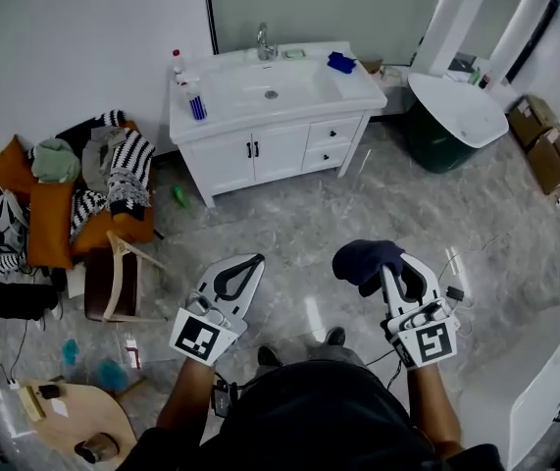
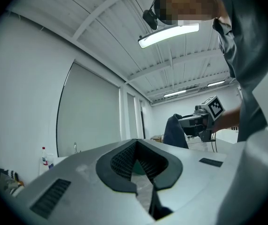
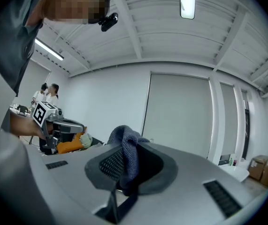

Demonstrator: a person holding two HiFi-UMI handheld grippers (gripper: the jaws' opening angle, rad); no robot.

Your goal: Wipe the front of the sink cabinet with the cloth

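Dark blue cloth (image 1: 363,257) in the clamped right hand-held gripper (image 1: 385,273); left hand-held gripper (image 1: 248,265) closed, empty; forearms (image 1: 189,394) outstretched, parallel.

The head view looks steeply down on left gripper (image 1: 243,267) and right gripper (image 1: 382,263), cabinet (image 1: 260,150) far ahead. Each gripper view, just behind its jaws, faces the ceiling (image 2: 124,41) and the other gripper.

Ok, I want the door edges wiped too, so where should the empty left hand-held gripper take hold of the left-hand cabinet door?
Probably by its black handle, a short upright bar near its inner edge. Bring the left hand-held gripper straight in from the front, with one jaw on either side of the bar.
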